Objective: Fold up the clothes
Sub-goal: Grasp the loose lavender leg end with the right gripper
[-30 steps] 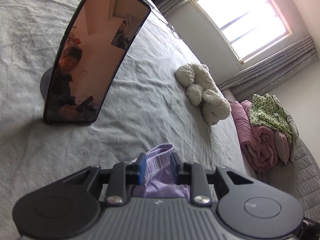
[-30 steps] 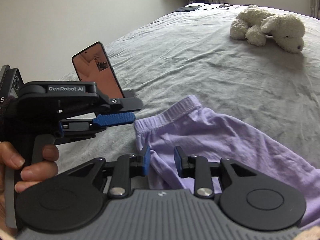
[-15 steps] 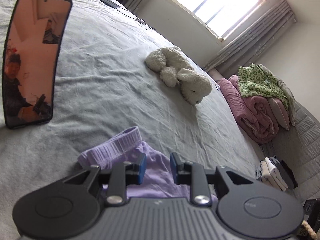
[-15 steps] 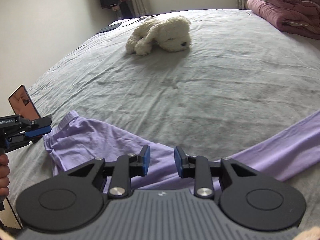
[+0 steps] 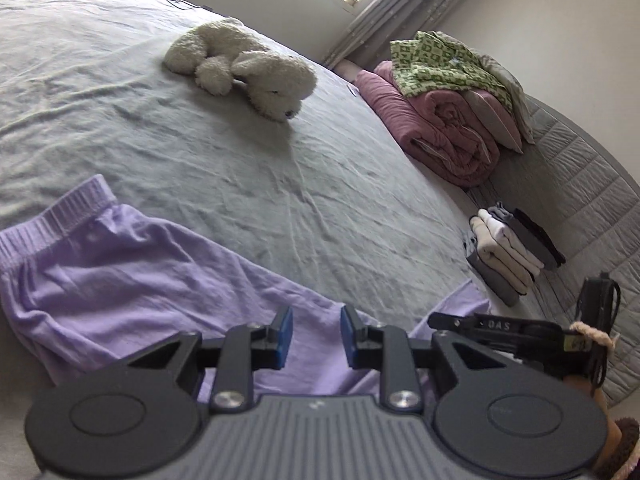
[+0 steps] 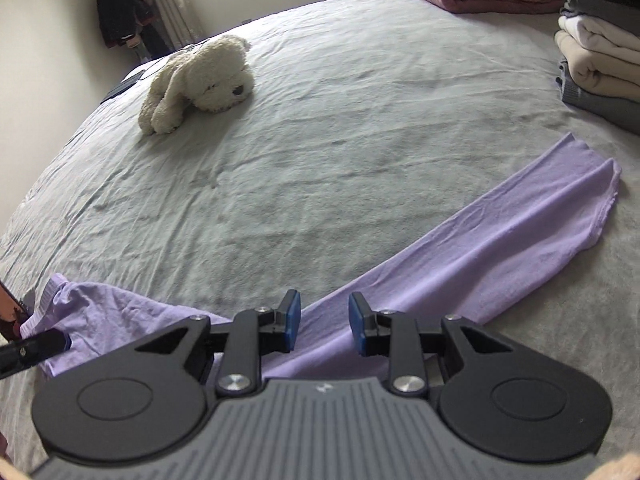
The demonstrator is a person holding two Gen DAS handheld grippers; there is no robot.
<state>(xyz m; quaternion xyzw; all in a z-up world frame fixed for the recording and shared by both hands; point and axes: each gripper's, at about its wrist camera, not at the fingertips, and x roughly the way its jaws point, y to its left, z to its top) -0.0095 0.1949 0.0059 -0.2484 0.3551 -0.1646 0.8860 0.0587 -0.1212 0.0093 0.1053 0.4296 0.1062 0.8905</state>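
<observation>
While both grippers hang over the bed (image 6: 360,128), purple pants (image 6: 460,264) lie flat along its near edge, waistband (image 5: 52,216) to the left, leg end (image 6: 592,184) to the right near a stack of folded clothes (image 6: 600,60). Left gripper (image 5: 314,336) sits above the pants' mid part w/ fingers (image 5: 284,334) apart, nothing between them. Right gripper (image 6: 324,326) is over the leg, fingers (image 6: 292,324) likewise apart & empty. White plush dog (image 6: 200,82) lies further back on the sheet, well apart from the pants. Pink quilt (image 5: 436,128) w/ a green garment (image 5: 440,62) on top sits beyond the bed
</observation>
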